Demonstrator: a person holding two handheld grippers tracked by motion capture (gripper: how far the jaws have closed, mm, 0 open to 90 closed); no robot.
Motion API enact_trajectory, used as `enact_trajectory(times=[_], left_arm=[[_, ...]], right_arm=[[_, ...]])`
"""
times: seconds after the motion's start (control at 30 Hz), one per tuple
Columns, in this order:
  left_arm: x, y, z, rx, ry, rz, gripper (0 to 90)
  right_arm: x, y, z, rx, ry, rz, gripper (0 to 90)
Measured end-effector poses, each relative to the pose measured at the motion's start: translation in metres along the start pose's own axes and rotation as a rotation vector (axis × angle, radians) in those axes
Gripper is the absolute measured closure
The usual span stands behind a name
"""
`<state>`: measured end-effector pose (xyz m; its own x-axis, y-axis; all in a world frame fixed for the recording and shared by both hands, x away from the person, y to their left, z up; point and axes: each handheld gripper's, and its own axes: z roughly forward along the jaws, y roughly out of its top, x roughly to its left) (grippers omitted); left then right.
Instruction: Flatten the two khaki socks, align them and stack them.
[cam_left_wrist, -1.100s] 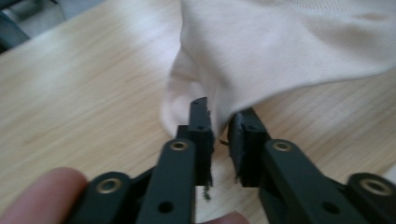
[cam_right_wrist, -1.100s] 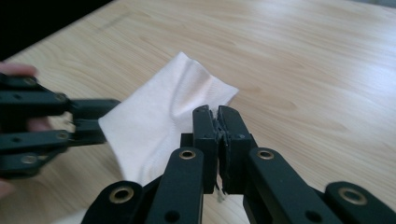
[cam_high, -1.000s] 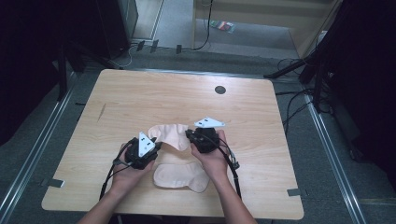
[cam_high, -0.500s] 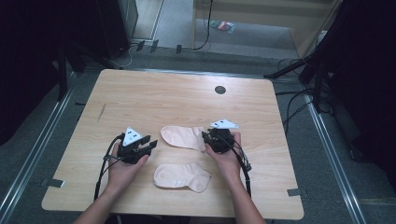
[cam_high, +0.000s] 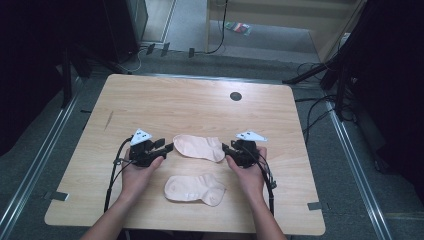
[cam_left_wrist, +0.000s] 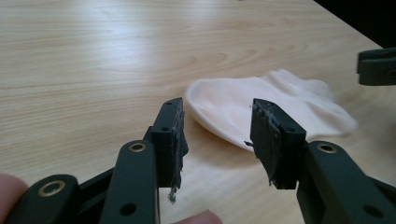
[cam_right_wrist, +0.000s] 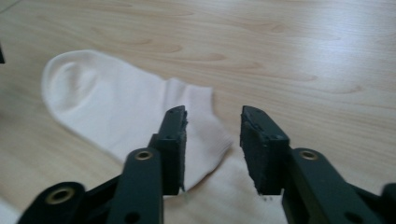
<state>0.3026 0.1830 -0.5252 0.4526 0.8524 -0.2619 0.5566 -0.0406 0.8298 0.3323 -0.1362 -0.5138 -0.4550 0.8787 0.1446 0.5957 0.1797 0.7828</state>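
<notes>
Two pale pink socks lie flat on the wooden table (cam_high: 190, 107). The farther sock (cam_high: 199, 147) stretches between my two grippers, and the nearer sock (cam_high: 195, 189) lies by the front edge between the person's forearms. My left gripper (cam_high: 167, 146) is open, just off the far sock's toe end. In the left gripper view that gripper (cam_left_wrist: 217, 116) holds nothing and the sock (cam_left_wrist: 261, 109) rests just past its jaws. My right gripper (cam_high: 226, 149) is open at the cuff end. In the right gripper view, the right gripper (cam_right_wrist: 212, 121) straddles the sock's (cam_right_wrist: 116, 107) cuff without pinching it.
A dark round hole (cam_high: 235, 96) sits in the table's far right part. Cables trail from both grippers over the front edge. Black stands and floor cables (cam_high: 320, 107) surround the table. The right gripper's tip (cam_left_wrist: 376, 65) shows at the right edge of the left gripper view.
A second ago both grippers held the far sock bunched near the table's middle. They drew apart, the sock was spread flat, and both grippers now stand open at its ends.
</notes>
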Motion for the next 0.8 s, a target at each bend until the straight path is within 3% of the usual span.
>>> enact_trajectory(times=[0.07, 0.23, 0.27, 0.37, 0.5, 0.6, 0.7, 0.8], left_arm=[[-0.007, -0.004, -0.014, 0.007, -0.033, 0.027, 59.6], [-0.016, -0.028, -0.043, 0.021, -0.104, 0.011, 86.1], [-0.019, -0.033, -0.048, 0.028, -0.113, 0.009, 89.9], [-0.03, -0.044, -0.059, 0.07, -0.115, 0.002, 90.0], [-0.049, -0.058, -0.058, 0.159, -0.075, 0.073, 90.0], [-0.053, -0.065, -0.051, 0.219, -0.048, 0.099, 90.0], [-0.056, -0.068, -0.046, 0.253, -0.017, 0.136, 90.0], [-0.057, -0.069, -0.046, 0.255, 0.007, 0.174, 90.0]], right_arm=[[0.007, -0.006, -0.01, 0.003, 0.013, -0.019, 71.7], [0.015, -0.033, -0.037, 0.015, 0.066, -0.021, 89.8], [0.016, -0.042, -0.044, 0.017, 0.081, -0.009, 90.0], [0.022, -0.059, -0.06, 0.021, 0.106, 0.019, 90.0], [0.041, -0.082, -0.07, 0.047, 0.12, 0.02, 90.0], [0.053, -0.094, -0.065, 0.104, 0.133, 0.004, 90.0], [0.06, -0.099, -0.06, 0.128, 0.131, -0.031, 90.0], [0.059, -0.098, -0.06, 0.131, 0.115, -0.05, 90.0]])
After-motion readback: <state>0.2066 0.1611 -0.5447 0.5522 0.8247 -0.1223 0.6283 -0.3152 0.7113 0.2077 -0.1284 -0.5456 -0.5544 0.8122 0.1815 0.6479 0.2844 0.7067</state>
